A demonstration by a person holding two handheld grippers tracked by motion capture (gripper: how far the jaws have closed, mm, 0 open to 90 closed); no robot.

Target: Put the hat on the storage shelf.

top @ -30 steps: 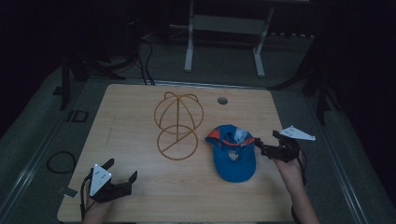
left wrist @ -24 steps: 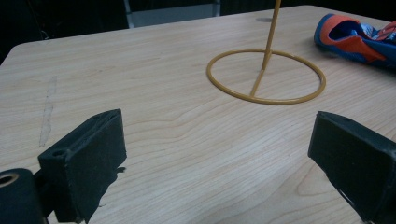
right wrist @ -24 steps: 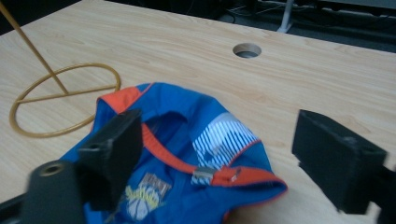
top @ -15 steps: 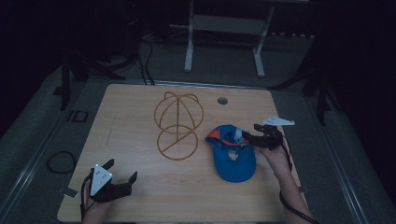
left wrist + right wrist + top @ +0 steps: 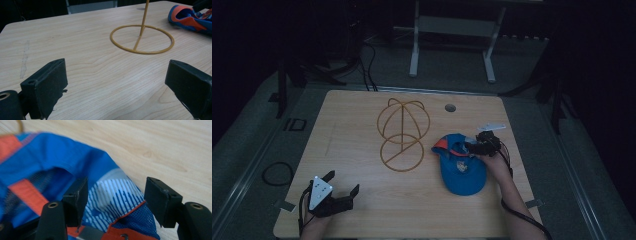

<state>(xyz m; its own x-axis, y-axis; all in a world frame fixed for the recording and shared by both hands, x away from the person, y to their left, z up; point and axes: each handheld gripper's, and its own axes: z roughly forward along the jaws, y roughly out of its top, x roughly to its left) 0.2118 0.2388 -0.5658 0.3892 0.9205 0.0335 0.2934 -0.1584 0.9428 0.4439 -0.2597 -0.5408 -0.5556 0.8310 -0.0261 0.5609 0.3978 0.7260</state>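
Reaching forward since a second ago, right claw (image 5: 473,146) straddles the cap (image 5: 461,167) rim, jaws apart; left claw (image 5: 343,186) rests wide open.

The high view looks forward and down from above the person's side, far enough off to take in the whole tabletop (image 5: 362,165) and the dark floor around it. The left gripper view sits low near the tabletop's near left corner, facing across the wood between its own wide-set jaws toward the wire stand (image 5: 142,38) and, at the far right edge, the cap (image 5: 191,18). The right gripper view is pressed very close to the cap (image 5: 75,170) (its near parts are blurred), looking down along its jaws at cloth and bare wood. All three views share the cap; the high view and left gripper view also share the stand (image 5: 402,135).
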